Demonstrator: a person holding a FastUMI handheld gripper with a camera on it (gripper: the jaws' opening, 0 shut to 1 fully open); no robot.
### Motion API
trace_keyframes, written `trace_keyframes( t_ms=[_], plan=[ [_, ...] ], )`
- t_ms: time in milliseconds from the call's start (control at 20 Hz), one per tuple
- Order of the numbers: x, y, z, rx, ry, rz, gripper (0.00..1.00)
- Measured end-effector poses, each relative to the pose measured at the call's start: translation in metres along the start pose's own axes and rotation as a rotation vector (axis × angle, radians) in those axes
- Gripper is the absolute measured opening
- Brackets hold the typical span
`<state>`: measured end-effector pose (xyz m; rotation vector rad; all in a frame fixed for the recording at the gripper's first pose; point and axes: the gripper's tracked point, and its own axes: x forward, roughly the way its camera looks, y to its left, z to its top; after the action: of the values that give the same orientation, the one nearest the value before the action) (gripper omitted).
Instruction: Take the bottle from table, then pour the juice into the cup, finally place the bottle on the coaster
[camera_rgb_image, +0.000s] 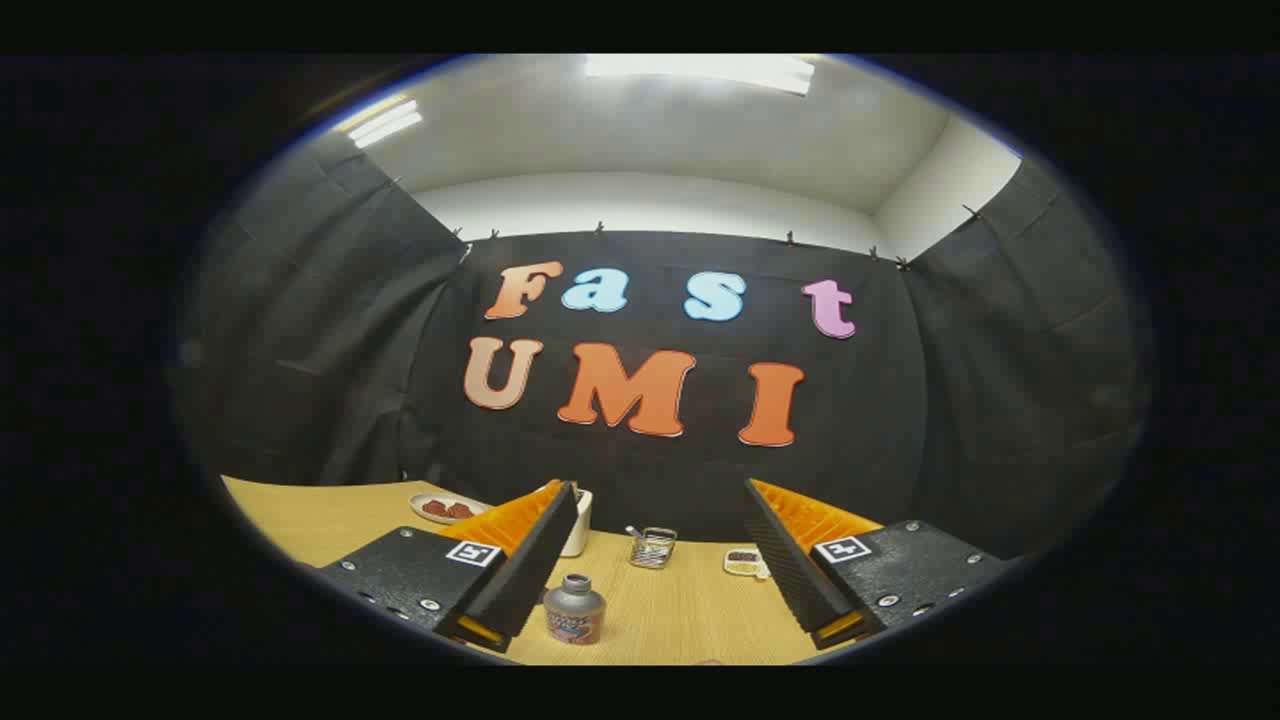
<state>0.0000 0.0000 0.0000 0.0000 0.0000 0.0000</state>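
Note:
A small grey bottle (574, 609) with a coloured label stands upright on the wooden table (300, 515), close to the left finger and low between the two fingers. My gripper (655, 560) is open wide, raised above the table, touching nothing. A white cup (578, 523) sits further back, partly hidden behind the left fingertip. A small pale coaster-like piece (745, 561) with a dark patch lies just beside the right finger.
A wire basket (652, 548) with something in it stands midway between the fingers, beyond the bottle. A white plate (445, 508) with red pieces sits at the back left. Black cloth walls close off the far side of the table.

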Motion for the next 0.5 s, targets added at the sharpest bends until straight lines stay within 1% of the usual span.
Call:
trace_keyframes(
  t_ms=[500],
  plan=[
    [0.0023,0.0021,-0.0086,-0.003,0.011,0.001,0.97]
  ],
)
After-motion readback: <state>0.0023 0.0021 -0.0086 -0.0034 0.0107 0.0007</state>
